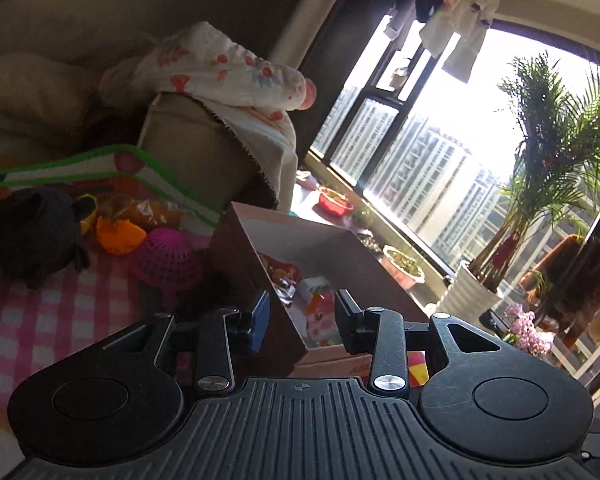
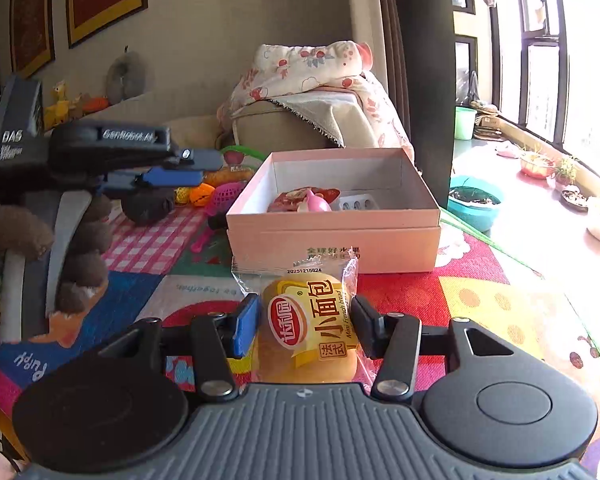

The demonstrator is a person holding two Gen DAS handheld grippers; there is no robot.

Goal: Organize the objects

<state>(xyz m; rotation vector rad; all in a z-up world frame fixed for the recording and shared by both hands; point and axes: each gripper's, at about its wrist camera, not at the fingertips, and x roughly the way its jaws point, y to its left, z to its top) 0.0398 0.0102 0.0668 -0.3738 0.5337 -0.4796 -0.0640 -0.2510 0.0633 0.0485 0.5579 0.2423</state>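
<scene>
My right gripper (image 2: 305, 322) is shut on a yellow packet of mini French bread (image 2: 308, 328), held just above the colourful play mat in front of the pink cardboard box (image 2: 332, 236). The box holds a red packet, a pink toy (image 2: 316, 202) and a white tray. My left gripper (image 1: 302, 318) is open and empty, its jaws straddling the near left wall of the same box (image 1: 256, 264). It also shows in the right wrist view (image 2: 168, 168), left of the box. Several toys lie on the mat: a black plush (image 1: 32, 232), an orange toy (image 1: 120, 236), a magenta mesh ball (image 1: 166, 260).
A beige sofa arm (image 1: 196, 152) draped with a floral blanket (image 2: 312, 68) stands behind the box. A low sill by the window holds plant pots (image 1: 404, 268), a red bowl (image 1: 334, 200) and a teal basin (image 2: 474, 202). A potted palm (image 1: 540, 168) stands at right.
</scene>
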